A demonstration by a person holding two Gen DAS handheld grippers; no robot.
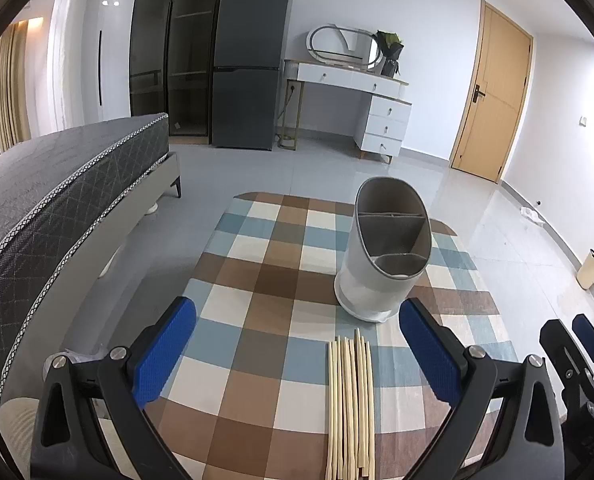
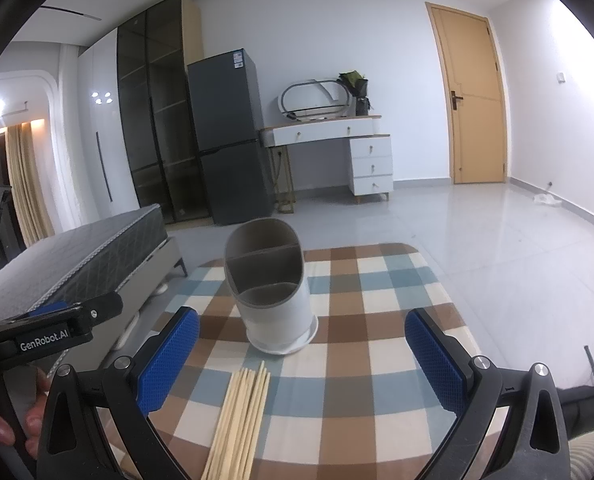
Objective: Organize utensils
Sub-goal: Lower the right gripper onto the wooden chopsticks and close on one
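Observation:
Several pale wooden chopsticks (image 1: 349, 404) lie side by side on a checked tablecloth, tips pointing at a white utensil holder (image 1: 385, 248) with grey divided compartments, which looks empty. My left gripper (image 1: 297, 344) is open and empty, above the table with the chopsticks between its fingers. In the right wrist view the chopsticks (image 2: 239, 420) lie low left of centre and the holder (image 2: 271, 284) stands beyond them. My right gripper (image 2: 301, 356) is open and empty, and it also shows in the left wrist view (image 1: 581, 356) at the right edge.
The small table (image 1: 257, 264) has rounded edges under the checked cloth. A bed (image 1: 57, 200) stands close on the left. A fridge (image 1: 249, 64), a white desk (image 1: 353, 80) and a door (image 1: 493, 92) stand at the far wall. Tiled floor lies beyond.

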